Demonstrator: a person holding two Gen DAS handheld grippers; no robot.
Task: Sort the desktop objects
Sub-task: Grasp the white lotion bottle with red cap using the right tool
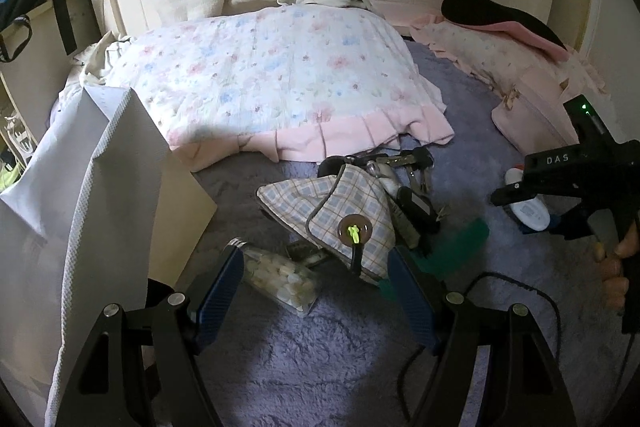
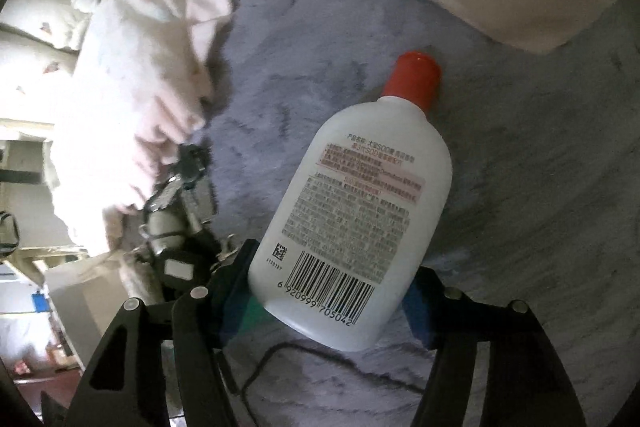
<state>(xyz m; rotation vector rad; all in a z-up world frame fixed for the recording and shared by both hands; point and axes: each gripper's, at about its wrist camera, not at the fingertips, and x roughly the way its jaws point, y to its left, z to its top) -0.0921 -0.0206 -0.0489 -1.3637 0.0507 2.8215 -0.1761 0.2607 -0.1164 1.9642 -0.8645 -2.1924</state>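
White red-capped bottle (image 2: 352, 211) lying label-up on rug.

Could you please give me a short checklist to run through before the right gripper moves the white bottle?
1. Bottle between the fingers: ok. The white bottle sits between the fingers of the right gripper.
2. Grip firm: cannot tell. The pads flank the bottle's base, but contact is not clear.
3. Cap closed: ok. The red cap is on.
4. Cable out of the way: not ok. A black cable runs under the bottle.
5. Left gripper free: ok. The left gripper is open, holding nothing, over the plaid pouch and the clear jar.
6. Place to sort into: cannot tell. The white bag stands to the left.
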